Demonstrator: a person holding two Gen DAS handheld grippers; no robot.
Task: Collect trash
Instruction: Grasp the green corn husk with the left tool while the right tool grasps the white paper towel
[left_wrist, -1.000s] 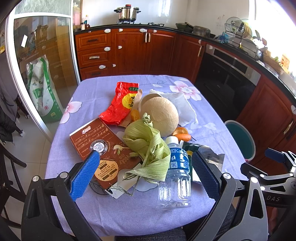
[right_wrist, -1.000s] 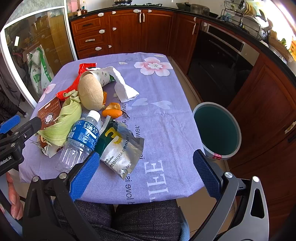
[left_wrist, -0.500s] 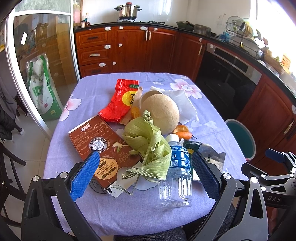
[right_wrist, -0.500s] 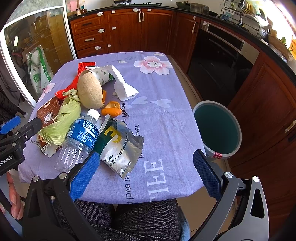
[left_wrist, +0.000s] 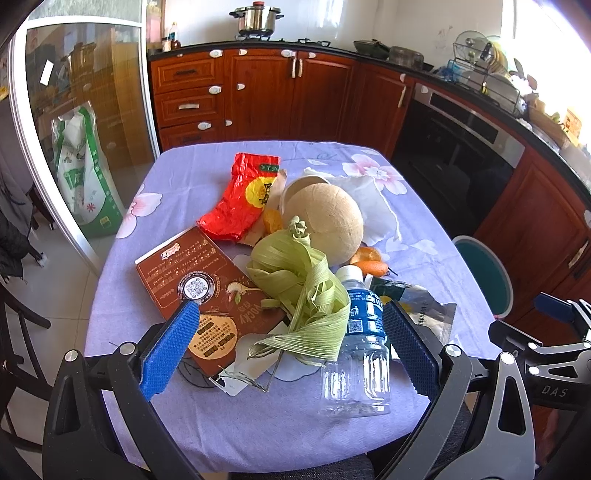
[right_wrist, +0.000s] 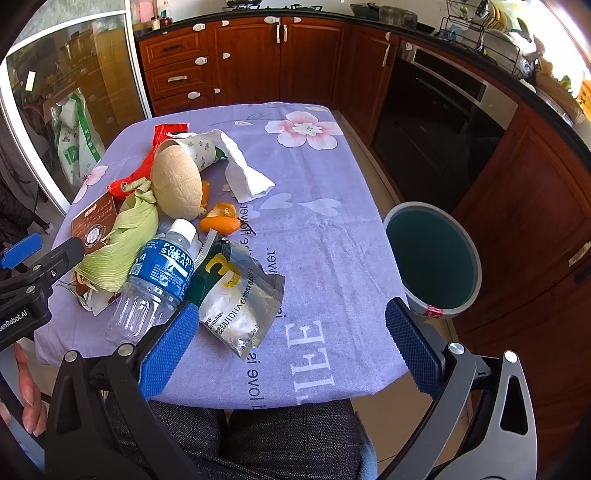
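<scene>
Trash lies heaped on the purple tablecloth: a clear plastic bottle with a blue label, green corn husks, a pale coconut, a red wrapper, a brown box, orange peel, crumpled white paper and a silver-green pouch. My left gripper hovers open over the near edge, with the bottle and husks between its blue pads. My right gripper is open over the near edge, its left pad beside the pouch. A teal bin stands on the floor to the right of the table.
Red-brown cabinets and a black oven line the far and right sides. A glass door with a green-white sack behind it is on the left. A person's lap sits under the near table edge, a hand at lower left.
Both grippers have eased slightly forward over the table, so the trash appears a little nearer. Jaws stay open and nothing on the table has moved.
</scene>
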